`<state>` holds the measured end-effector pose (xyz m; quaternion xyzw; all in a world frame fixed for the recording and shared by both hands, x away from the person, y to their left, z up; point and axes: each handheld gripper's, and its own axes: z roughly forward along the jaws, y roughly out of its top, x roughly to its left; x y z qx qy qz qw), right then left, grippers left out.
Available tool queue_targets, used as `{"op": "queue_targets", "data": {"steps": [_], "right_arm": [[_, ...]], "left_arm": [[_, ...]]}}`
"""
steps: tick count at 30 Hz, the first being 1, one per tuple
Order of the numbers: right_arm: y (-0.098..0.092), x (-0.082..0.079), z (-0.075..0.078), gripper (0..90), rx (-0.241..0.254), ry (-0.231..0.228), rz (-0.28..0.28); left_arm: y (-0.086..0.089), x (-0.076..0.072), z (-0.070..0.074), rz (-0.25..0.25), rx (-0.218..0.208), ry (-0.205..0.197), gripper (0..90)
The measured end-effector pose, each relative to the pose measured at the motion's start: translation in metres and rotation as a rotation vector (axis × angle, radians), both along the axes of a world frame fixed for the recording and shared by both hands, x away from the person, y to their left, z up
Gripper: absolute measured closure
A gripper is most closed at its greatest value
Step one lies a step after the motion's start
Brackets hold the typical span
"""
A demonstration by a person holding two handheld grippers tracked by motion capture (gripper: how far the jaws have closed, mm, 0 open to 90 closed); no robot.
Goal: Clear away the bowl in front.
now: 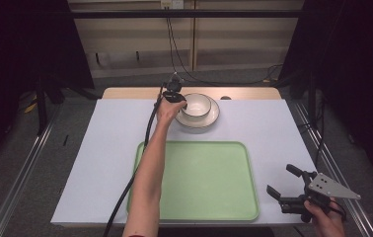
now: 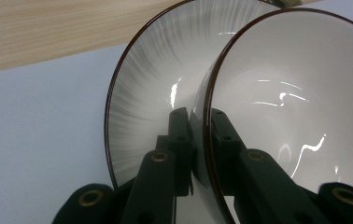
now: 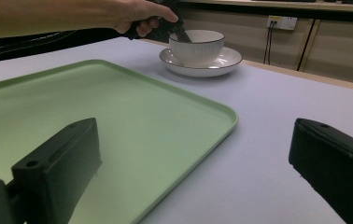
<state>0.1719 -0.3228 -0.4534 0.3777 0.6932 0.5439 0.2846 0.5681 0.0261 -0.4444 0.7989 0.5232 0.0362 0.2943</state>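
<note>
A white bowl [image 1: 196,104] with a dark rim stands on a white plate [image 1: 211,118] at the far middle of the table. My left gripper [image 1: 181,104] reaches in from the bowl's left side and is shut on the bowl's rim. In the left gripper view its jaws pinch the bowl's wall [image 2: 286,93], one inside and one outside, with the plate [image 2: 151,84] behind. The bowl [image 3: 197,45] and plate [image 3: 201,65] stand far off in the right gripper view. My right gripper [image 1: 283,181] hovers at the table's near right corner, open and empty.
A light green tray [image 1: 209,182] lies empty at the near middle of the white tabletop [image 1: 105,143]. A strip of wood [image 1: 125,92] runs along the table's far edge. The left gripper's black cable [image 1: 130,177] trails along the forearm.
</note>
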Motion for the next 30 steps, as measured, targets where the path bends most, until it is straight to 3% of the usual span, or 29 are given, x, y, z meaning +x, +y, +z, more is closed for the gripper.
{"op": "queue_targets", "data": {"steps": [4, 6, 16, 20, 22, 23, 30], "right_arm": [[0.0, 0.0, 0.0, 1.6, 0.0, 0.0, 0.001], [0.0, 0.0, 0.0, 1.5, 0.0, 0.0, 0.0], [0.0, 0.0, 0.0, 1.6, 0.001, -0.003, 0.002], [0.0, 0.0, 0.0, 1.6, 0.005, -0.007, 0.006], [0.0, 0.0, 0.0, 1.6, 0.006, -0.009, 0.001], [0.0, 0.0, 0.0, 1.5, 0.005, -0.009, 0.004], [0.001, -0.001, 0.0, 1.6, 0.007, -0.005, 0.011]], "left_arm": [[0.0, 0.0, -0.001, 0.006, -0.018, 0.004, 81.5], [0.002, 0.0, 0.0, 0.01, -0.046, 0.026, 82.6], [0.001, -0.002, 0.002, 0.005, -0.058, 0.024, 82.5], [0.001, -0.003, 0.002, 0.006, -0.093, 0.04, 82.5], [0.0, -0.004, 0.006, 0.009, -0.108, 0.031, 82.5], [0.001, -0.004, 0.009, -0.017, -0.095, 0.026, 82.5], [0.006, -0.008, 0.023, -0.008, -0.12, 0.004, 82.5]]}}
